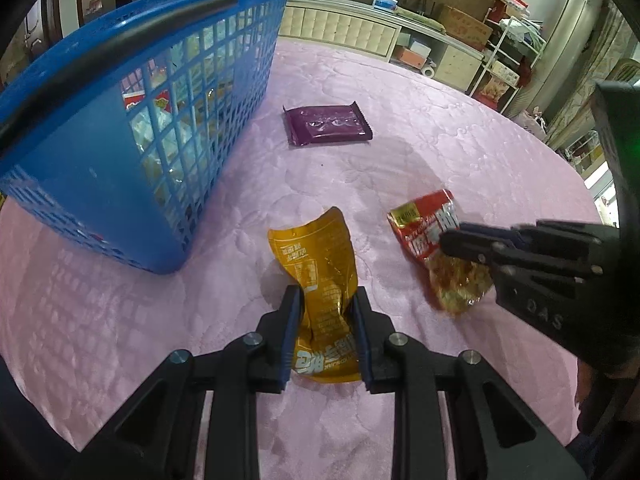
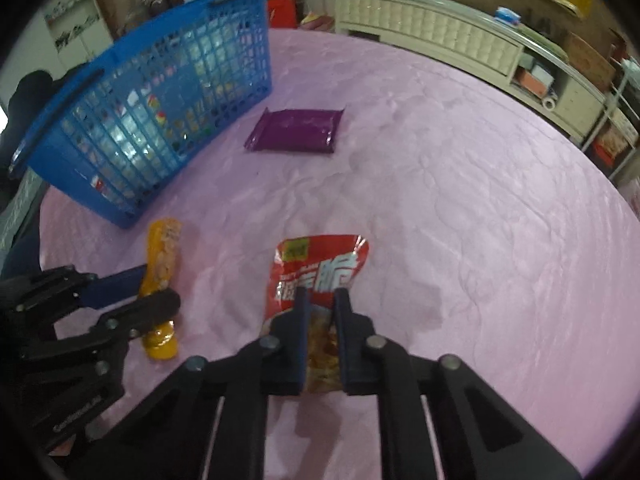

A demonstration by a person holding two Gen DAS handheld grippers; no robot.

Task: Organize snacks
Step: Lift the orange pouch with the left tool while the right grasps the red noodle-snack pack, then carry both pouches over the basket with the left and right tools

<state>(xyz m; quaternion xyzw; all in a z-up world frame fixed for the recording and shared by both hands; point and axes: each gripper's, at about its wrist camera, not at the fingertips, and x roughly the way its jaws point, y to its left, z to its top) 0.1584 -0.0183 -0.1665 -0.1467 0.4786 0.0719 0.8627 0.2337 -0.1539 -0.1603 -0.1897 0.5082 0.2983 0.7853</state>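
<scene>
My left gripper (image 1: pixel 326 294) is shut on a crumpled yellow snack packet (image 1: pixel 320 264), which also shows at the lower left of the right wrist view as the yellow snack packet (image 2: pixel 162 248). My right gripper (image 2: pixel 322 298) is shut on a red snack packet (image 2: pixel 320 268) lying on the pink cloth; from the left wrist camera the red snack packet (image 1: pixel 424 224) sits at the right with the right gripper (image 1: pixel 448 242) on it. A purple snack packet (image 1: pixel 328 125) lies flat further back, seen too as the purple snack packet (image 2: pixel 298 130). A blue mesh basket (image 1: pixel 92 168) with several snacks inside stands at the left.
The pink cloth-covered table (image 2: pixel 480 200) stretches wide to the right of the packets. The blue basket (image 2: pixel 72 152) stands at the table's left side. Beyond the far edge runs a cream cabinet (image 2: pixel 440 28) with shelves and boxes.
</scene>
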